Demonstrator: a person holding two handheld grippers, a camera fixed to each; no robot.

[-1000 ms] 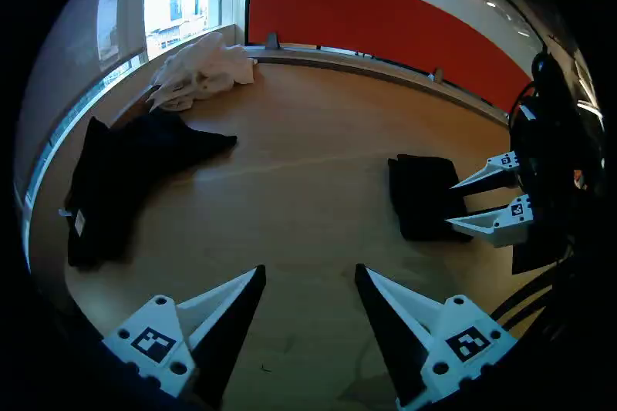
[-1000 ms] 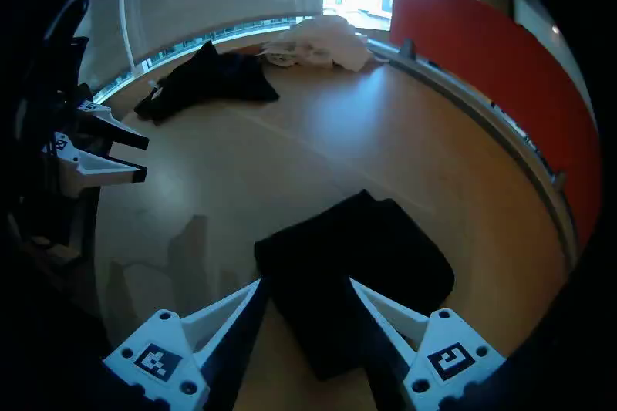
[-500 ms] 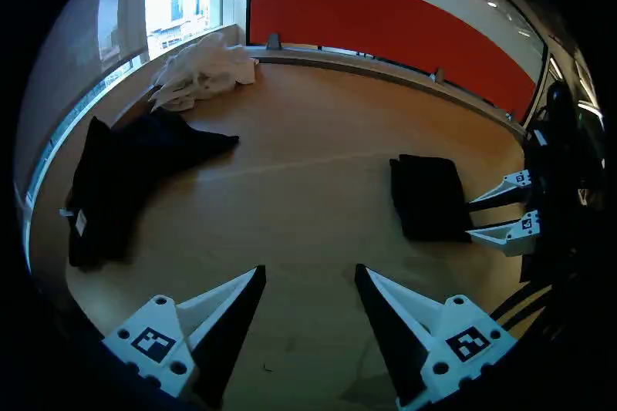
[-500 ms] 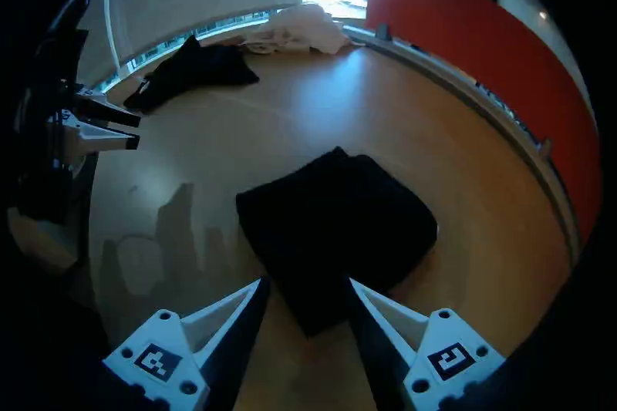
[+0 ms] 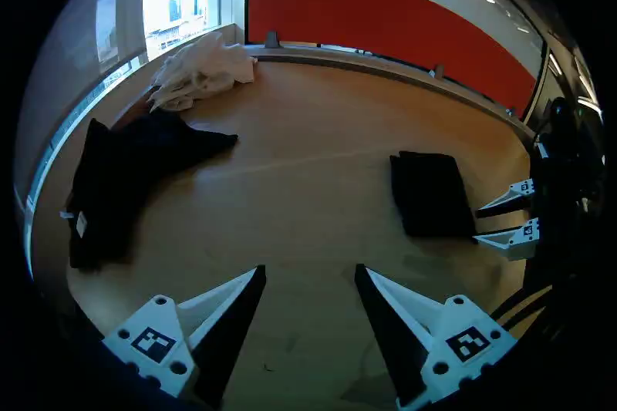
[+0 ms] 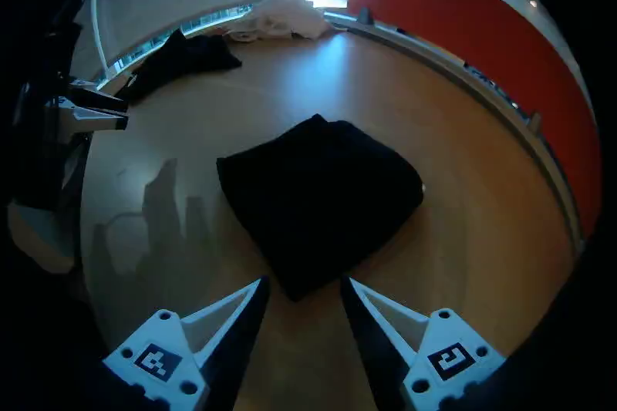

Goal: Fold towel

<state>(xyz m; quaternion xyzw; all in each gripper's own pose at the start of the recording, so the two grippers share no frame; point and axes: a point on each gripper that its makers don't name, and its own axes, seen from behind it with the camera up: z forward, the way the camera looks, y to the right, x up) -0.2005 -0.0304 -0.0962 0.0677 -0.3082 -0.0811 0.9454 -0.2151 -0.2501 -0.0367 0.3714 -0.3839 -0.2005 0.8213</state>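
The folded black towel [image 6: 320, 187] lies flat on the counter [image 6: 478, 203], just beyond the released right tool [image 6: 303, 281]; the left tool [image 5: 309, 268] is released too.

2 low views over table [image 5: 308, 149]; right nearer, both share folded towel [image 6: 320, 195].

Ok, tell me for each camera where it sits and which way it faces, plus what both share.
Left gripper view: on the left claw, low over the wooden table, facing the window and red panel; its own fingers at bottom, the right claw at right.
Right gripper view: on the right claw, aimed down at the folded black towel; own fingers at bottom, left claw at left.
Shared: towel, white cloth pile, loose black cloth.
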